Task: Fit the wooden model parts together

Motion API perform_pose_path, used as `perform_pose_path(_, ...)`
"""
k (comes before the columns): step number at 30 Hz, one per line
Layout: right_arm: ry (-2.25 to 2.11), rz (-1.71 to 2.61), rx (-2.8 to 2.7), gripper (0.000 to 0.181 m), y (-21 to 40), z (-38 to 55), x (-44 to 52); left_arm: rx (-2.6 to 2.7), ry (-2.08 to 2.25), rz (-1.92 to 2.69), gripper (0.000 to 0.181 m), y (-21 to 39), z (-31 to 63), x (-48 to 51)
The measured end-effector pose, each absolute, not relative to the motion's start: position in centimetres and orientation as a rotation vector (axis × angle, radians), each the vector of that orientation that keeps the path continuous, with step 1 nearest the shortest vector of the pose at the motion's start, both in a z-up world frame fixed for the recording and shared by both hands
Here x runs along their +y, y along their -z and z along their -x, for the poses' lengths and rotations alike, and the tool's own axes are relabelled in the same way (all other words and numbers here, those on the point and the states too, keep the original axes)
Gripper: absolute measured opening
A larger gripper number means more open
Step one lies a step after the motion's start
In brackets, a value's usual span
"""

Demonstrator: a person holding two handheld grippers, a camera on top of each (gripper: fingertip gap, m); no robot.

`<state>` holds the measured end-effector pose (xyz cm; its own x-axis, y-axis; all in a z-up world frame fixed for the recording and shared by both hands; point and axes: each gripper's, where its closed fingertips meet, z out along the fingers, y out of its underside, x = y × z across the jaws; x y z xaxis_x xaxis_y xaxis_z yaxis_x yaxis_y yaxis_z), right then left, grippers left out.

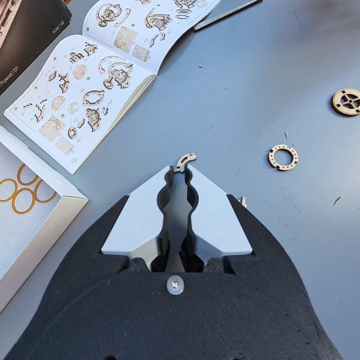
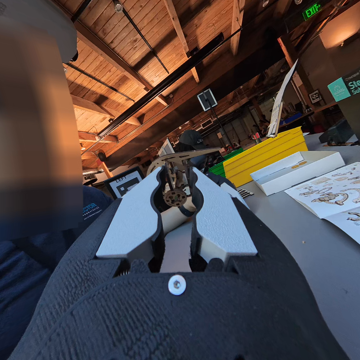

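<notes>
My left gripper [image 1: 179, 167] is shut on a small curved wooden part [image 1: 186, 160], pinched at its tips above the grey table [image 1: 214, 97]. A flat wooden ring with notches [image 1: 282, 157] lies to the right, and a round wooden wheel with spokes [image 1: 345, 102] lies at the far right edge. My right gripper [image 2: 176, 171] is shut on a wooden model assembly [image 2: 175, 181], held up off the table and tilted; a curved plywood plate [image 2: 183, 155] tops it and a small spoked wheel [image 2: 175, 197] faces the camera.
An open instruction booklet [image 1: 83, 93] lies at left, also in the right wrist view [image 2: 331, 192]. A white box with rubber bands [image 1: 25, 194] and a black box [image 1: 25, 39] sit left. A plywood sheet [image 1: 224, 17] lies far. Yellow [image 2: 266, 155] and green bins [image 2: 224, 163] stand behind. A person is close at left. Across from one pair of fingers to the other is roughly 25 centimeters.
</notes>
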<state>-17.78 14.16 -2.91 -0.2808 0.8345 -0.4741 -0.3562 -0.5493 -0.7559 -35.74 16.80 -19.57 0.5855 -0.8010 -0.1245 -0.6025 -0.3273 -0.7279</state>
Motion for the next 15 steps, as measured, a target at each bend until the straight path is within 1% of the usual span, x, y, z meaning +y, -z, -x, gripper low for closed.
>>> perform_pose_path(9, -1.355, 1.371, -0.622, 0.021, 5.7, 17.0, 18.4, 1.113, 0.318, 2.05, 0.009, 19.6, 36.0, 16.9)
perform_pose_path(15, -1.251, 1.453, -0.593, 0.021, 6.8, 16.7, 19.5, 1.109, 0.322, 2.048, 0.009, 19.6, 35.9, 17.0)
